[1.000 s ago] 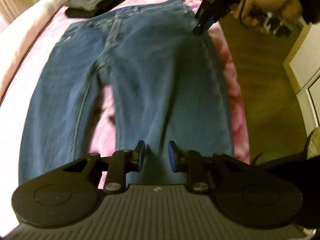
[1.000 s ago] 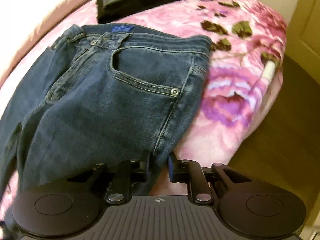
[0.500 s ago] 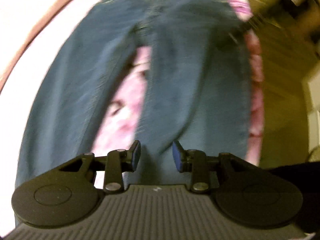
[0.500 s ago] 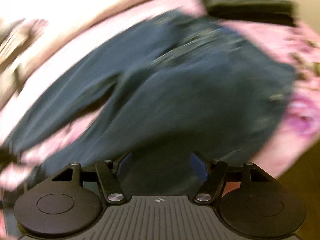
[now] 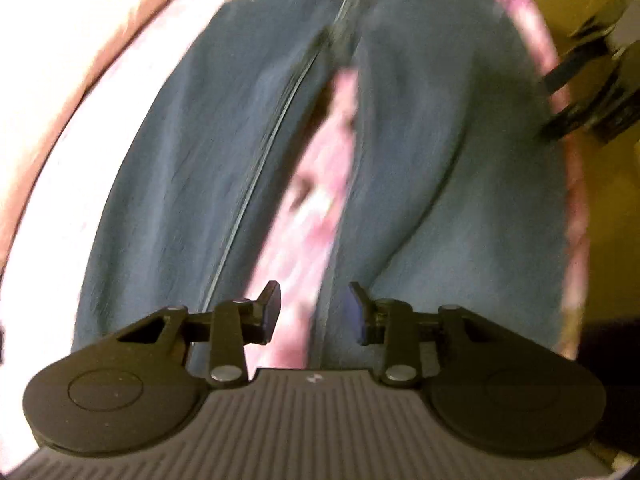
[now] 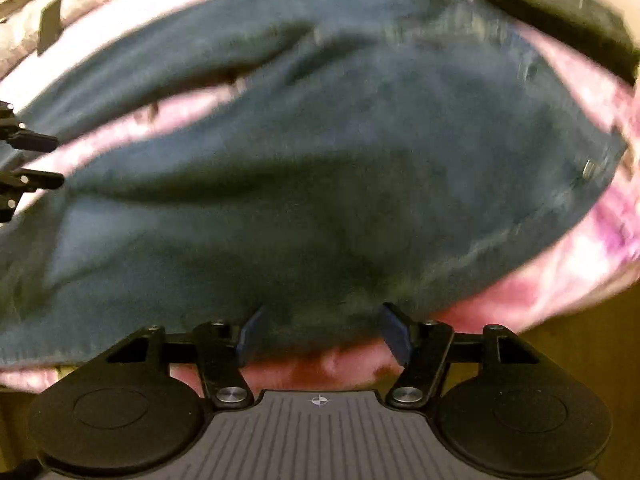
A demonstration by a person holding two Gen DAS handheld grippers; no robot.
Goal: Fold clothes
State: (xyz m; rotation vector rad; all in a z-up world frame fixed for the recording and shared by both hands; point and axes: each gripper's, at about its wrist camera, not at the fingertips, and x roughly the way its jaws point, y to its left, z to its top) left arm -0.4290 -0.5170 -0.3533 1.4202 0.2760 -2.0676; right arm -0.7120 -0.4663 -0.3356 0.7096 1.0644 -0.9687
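Blue denim jeans (image 5: 432, 168) lie spread flat on the pink floral bedspread (image 6: 592, 240), both legs apart, so no fold shows yet. The left gripper (image 5: 314, 312) hovers near the hems, jaws slightly apart, holding nothing. The right gripper (image 6: 324, 334) stands wide over the outer leg edge, jaws closing, pads not pressing cloth. A dark folded garment (image 6: 560, 8) lies beyond the waistband, likely finished.

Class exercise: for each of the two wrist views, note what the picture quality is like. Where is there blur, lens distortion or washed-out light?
Left wrist view: the jeans are smeared by motion blur, the pale bedding at left is washed out, and the fisheye bows the bed's edge. Right wrist view: heavier blur over the jeans and floral blanket; only the gripper's own body stays sharp.
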